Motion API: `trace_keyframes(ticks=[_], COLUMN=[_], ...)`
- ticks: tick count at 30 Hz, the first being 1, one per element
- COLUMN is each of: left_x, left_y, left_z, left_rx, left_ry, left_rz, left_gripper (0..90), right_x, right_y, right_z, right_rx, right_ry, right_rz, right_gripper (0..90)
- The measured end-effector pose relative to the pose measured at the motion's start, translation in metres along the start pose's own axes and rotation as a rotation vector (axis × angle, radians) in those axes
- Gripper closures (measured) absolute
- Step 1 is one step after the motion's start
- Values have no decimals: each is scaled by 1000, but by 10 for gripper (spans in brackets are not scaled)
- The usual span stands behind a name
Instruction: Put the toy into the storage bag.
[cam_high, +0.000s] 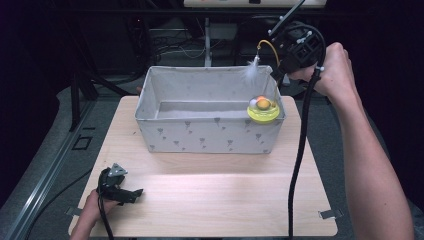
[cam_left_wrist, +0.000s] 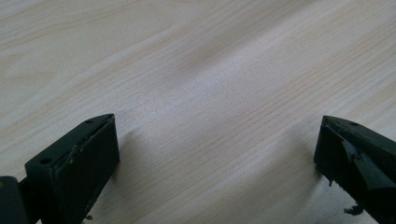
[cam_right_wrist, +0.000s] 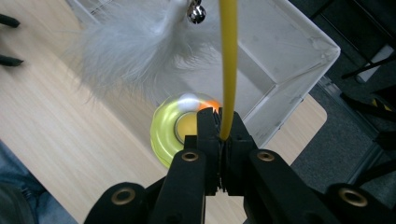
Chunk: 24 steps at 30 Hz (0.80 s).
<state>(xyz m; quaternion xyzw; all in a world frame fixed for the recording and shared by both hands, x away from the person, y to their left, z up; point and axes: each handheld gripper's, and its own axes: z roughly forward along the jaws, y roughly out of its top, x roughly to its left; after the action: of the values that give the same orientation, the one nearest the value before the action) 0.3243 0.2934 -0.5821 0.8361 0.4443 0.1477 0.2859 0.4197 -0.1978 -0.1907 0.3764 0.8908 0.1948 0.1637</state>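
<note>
— What sort of place is this?

— A lab or recording room, by the look of it. A bare light-wood table (cam_high: 210, 200) stands alone on grey floor, and everything around it is dark.

— What else points that way?

— Bundles of cables (cam_high: 175, 45) lie behind the table, with a metal stand leg (cam_high: 207, 42) among them. An aluminium rail (cam_high: 47, 170) runs along the floor at the left, and metal brackets (cam_high: 331, 214) sit at the table's near corners.

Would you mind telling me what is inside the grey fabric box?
The grey fabric box looks bare inside. A yellow round cat toy hangs at its right corner; the floor beneath that toy is hidden.
</note>
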Motion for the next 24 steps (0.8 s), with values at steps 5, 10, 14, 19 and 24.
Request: trace_keyframes(ticks=[5,10,14,19,24], left_x=[0,0,0,0,0], left_y=[0,0,0,0,0], left_z=[0,0,0,0,0], left_rx=[0,0,0,0,0], left_ry=[0,0,0,0,-1], left_rz=[0,1,1,1,1], left_gripper=[0,0,0,0,0], right_x=[-7,-14,-19,-26,-33], right_y=[5,8,10,12,13], right_z=[5,12,17,25,35], right_rx=[1,-5,-9,-16,-21], right_ry=[-8,-23,-29,-38,-45], right_rz=[19,39,51,67,83], right_gripper=[885,885,885,885,885])
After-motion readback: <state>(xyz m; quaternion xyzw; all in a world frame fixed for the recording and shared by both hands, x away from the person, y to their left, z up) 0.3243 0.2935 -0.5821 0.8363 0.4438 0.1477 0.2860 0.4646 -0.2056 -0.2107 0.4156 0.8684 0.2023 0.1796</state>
